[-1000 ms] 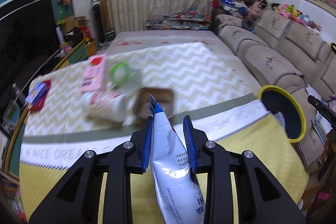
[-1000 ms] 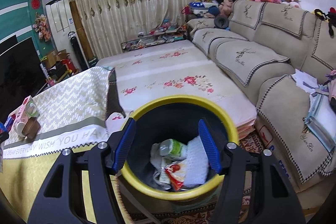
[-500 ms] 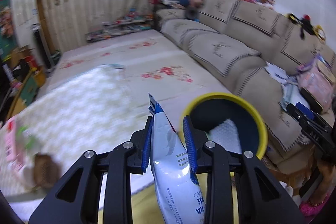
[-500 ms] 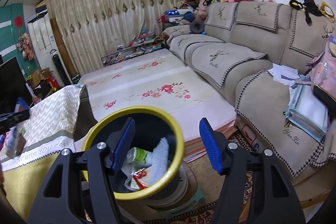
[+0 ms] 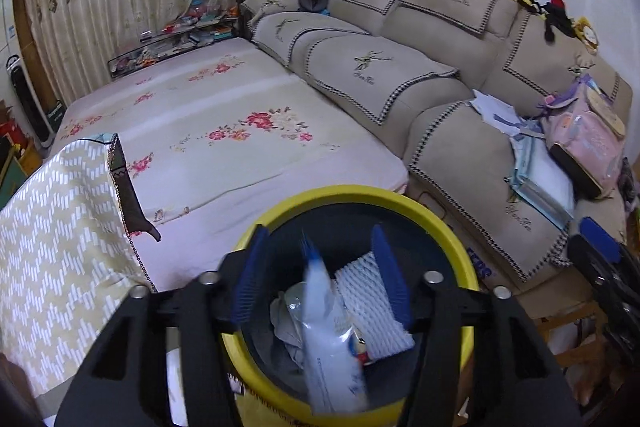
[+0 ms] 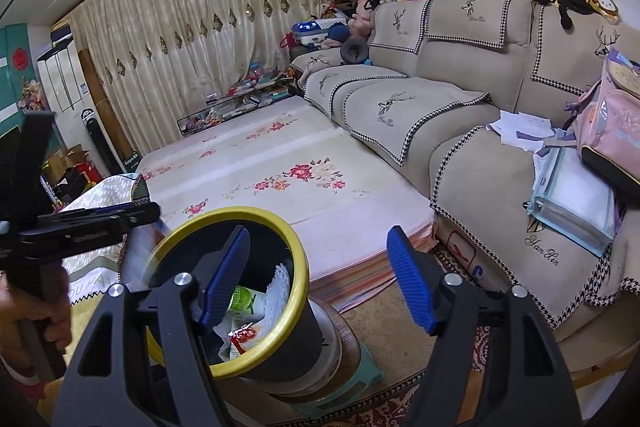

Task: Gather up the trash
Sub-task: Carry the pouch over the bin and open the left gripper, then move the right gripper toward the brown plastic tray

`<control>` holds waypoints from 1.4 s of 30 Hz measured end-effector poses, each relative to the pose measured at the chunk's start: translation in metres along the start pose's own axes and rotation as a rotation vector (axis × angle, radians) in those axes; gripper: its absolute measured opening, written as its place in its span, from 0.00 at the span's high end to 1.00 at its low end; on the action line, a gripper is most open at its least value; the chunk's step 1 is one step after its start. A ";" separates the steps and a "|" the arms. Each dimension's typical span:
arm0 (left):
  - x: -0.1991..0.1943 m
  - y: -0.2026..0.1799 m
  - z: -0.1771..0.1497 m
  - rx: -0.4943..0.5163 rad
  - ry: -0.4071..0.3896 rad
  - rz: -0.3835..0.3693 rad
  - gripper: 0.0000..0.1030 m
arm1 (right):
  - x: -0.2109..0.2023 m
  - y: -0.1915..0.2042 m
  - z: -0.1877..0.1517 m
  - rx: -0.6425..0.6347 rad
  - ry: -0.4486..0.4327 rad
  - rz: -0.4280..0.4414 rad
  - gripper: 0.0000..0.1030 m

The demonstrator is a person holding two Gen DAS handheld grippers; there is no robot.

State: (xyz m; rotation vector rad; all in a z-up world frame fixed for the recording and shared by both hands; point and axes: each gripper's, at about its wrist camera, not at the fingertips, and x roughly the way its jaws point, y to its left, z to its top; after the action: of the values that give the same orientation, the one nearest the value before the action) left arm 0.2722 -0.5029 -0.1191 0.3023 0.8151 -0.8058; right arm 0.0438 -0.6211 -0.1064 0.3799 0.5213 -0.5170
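Sofa (image 5: 420, 83), beige with checked trim, is seen in both views along the right; its far right end is cut off by the picture edge, and a pink backpack (image 6: 612, 131) and papers are lying on the seat. Floral mattress (image 5: 224, 131) is laid beside the sofa; its near left corner is covered by a zigzag-patterned cloth (image 5: 52, 247). Trash bin (image 5: 360, 199), black with a yellow rim, is placed at the mattress's near end; only the right wrist view shows its outer wall and the stool under it, while the left wrist view looks straight into it. Left gripper (image 5: 324, 279) is held over the bin mouth, its jaws opening; the blue fingers (image 5: 252, 271) are spread clear of a white-and-blue bag (image 5: 328, 343), which is blurred, upright between them and reaching down among the bin's contents; contact with either pad is not seen. White foam netting (image 5: 372, 303) is lodged inside the bin, with a green-labelled wrapper (image 6: 242, 301) and a red-printed wrapper visible only from the right wrist. Right gripper (image 6: 318, 275) is held beside the bin, its jaws opening and nothing between them; its left finger overlaps the rim. A hand (image 6: 36, 307) carrying the left gripper is seen at the left edge of the right wrist view, partly cut off.
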 end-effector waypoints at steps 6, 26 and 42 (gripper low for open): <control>-0.014 0.014 -0.006 -0.039 -0.035 -0.011 0.37 | -0.002 0.004 0.000 -0.006 -0.002 0.006 0.34; -0.282 0.297 -0.199 -0.411 -0.307 0.599 0.12 | 0.009 0.215 -0.032 -0.292 0.121 0.385 0.33; -0.308 0.384 -0.285 -0.672 -0.358 0.684 0.06 | 0.036 0.435 -0.066 -0.560 0.269 0.444 0.33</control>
State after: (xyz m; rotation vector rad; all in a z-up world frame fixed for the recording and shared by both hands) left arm 0.2772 0.0651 -0.1002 -0.1662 0.5439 0.0796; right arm 0.2864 -0.2531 -0.0880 0.0184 0.7889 0.1207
